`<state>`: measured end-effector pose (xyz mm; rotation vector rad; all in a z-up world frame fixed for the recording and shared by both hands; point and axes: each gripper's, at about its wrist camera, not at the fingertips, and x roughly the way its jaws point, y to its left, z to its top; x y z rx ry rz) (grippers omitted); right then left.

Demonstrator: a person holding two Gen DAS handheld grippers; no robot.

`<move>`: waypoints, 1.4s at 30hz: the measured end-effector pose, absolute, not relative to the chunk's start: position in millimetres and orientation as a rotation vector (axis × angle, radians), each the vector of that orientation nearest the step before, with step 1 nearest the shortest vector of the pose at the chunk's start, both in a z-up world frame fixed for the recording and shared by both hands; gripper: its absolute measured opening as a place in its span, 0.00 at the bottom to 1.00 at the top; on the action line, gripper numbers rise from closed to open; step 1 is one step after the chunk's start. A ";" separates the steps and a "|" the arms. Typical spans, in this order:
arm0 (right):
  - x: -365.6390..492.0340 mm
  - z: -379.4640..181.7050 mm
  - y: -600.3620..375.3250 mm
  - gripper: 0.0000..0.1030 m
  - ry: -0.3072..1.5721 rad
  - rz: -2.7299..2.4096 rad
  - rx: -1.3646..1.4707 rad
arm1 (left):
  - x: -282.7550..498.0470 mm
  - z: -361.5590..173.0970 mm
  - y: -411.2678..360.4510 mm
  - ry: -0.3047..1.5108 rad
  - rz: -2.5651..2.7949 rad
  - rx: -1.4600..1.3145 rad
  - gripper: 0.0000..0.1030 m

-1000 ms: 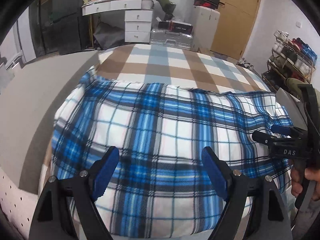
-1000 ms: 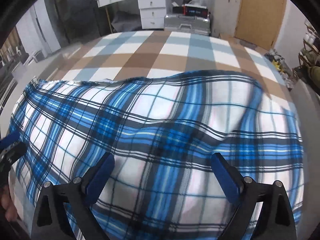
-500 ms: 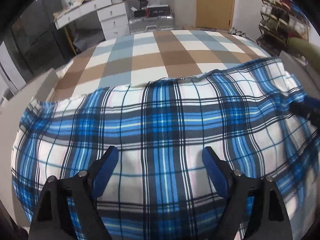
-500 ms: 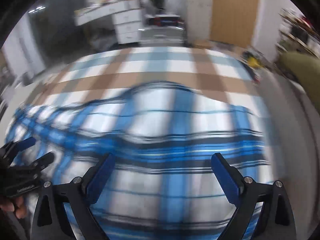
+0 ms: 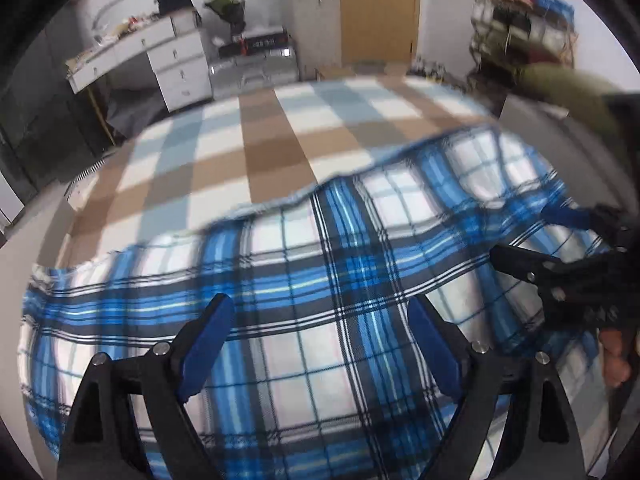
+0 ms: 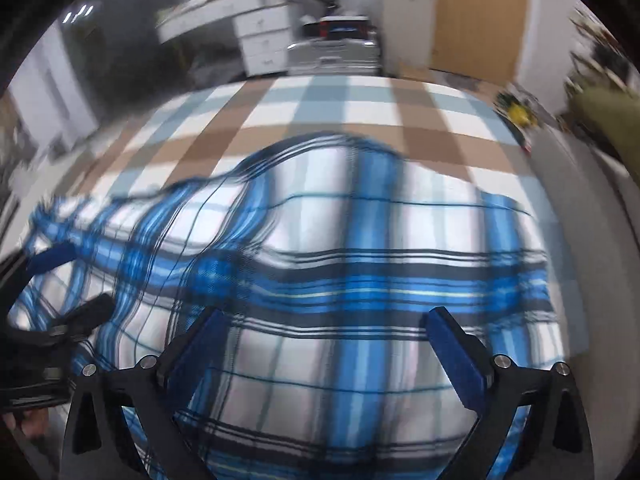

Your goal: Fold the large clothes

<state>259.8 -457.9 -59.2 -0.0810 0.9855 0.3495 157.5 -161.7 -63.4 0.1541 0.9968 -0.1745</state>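
Blue-and-white plaid garment spread flat over the near part of a bed, filling the lower two thirds of both views. Behind it, across the middle of each frame, bare checked bedspread in brown, pale blue and white.

Left gripper at bottom centre of the left wrist view, hovering over the plaid cloth with blue pads spread wide, nothing clamped between them; only flat fabric below. Same tool at the left edge of the right wrist view, fingers apart over the cloth's left end.

Right gripper at bottom centre of its own view, likewise gaping, no cloth pinched. Seen again at the right edge of the left wrist view, black fingers parted above the garment's right side, with fingers of a hand just below on the handle.

White drawer unit in the upper left, wooden door at top centre. Heavy blur in the right wrist view.
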 end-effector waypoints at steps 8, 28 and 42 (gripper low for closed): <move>271.6 -48.5 -462.1 0.98 0.962 0.368 0.019 | 161.4 -78.0 -158.6 0.991 -0.170 0.164 0.85; 302.9 -73.3 -426.4 0.98 0.980 0.338 -0.129 | 184.2 -73.6 -61.0 0.989 0.012 0.016 0.95; 285.6 -59.6 -368.6 0.96 0.979 0.427 -0.209 | 180.8 -80.3 -52.1 0.946 -0.024 -0.017 0.99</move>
